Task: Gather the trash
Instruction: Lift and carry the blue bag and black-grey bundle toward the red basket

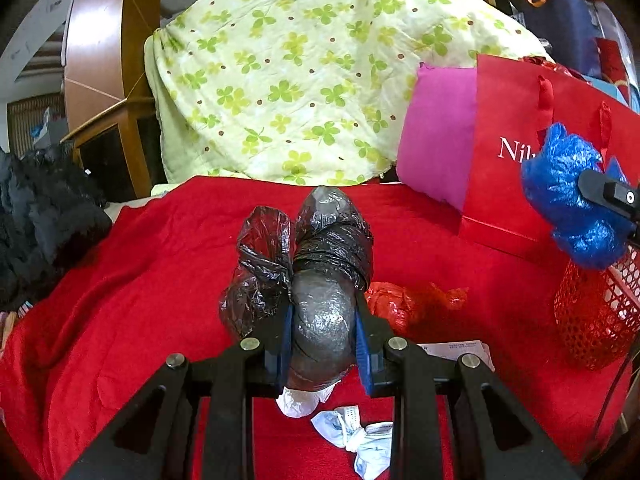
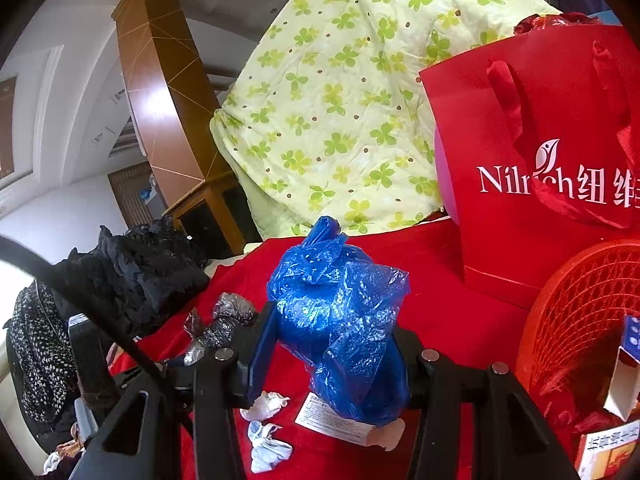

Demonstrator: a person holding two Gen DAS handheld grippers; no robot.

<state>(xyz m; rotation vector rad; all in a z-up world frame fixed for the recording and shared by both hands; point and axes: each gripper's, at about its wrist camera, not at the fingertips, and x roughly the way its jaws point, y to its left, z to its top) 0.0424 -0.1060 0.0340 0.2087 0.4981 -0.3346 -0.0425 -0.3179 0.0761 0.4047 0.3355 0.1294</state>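
Note:
My left gripper (image 1: 322,332) is shut on a knotted grey-black plastic bag (image 1: 328,264) and holds it above the red cloth (image 1: 140,300). My right gripper (image 2: 334,354) is shut on a crumpled blue plastic bag (image 2: 340,312), held above the cloth beside the red mesh basket (image 2: 580,320). The blue bag also shows at the right in the left wrist view (image 1: 572,196), over the basket (image 1: 596,316). The grey-black bag shows small at the left in the right wrist view (image 2: 224,328). White crumpled tissues (image 1: 360,436), a red plastic bag (image 1: 408,304) and a paper slip (image 2: 336,420) lie on the cloth.
A red paper gift bag (image 1: 516,160) stands at the right with a pink cushion (image 1: 436,136) behind it. A green clover quilt (image 1: 296,72) is piled at the back. Dark clothes (image 1: 44,216) lie at the left. Boxes (image 2: 616,420) sit in the basket.

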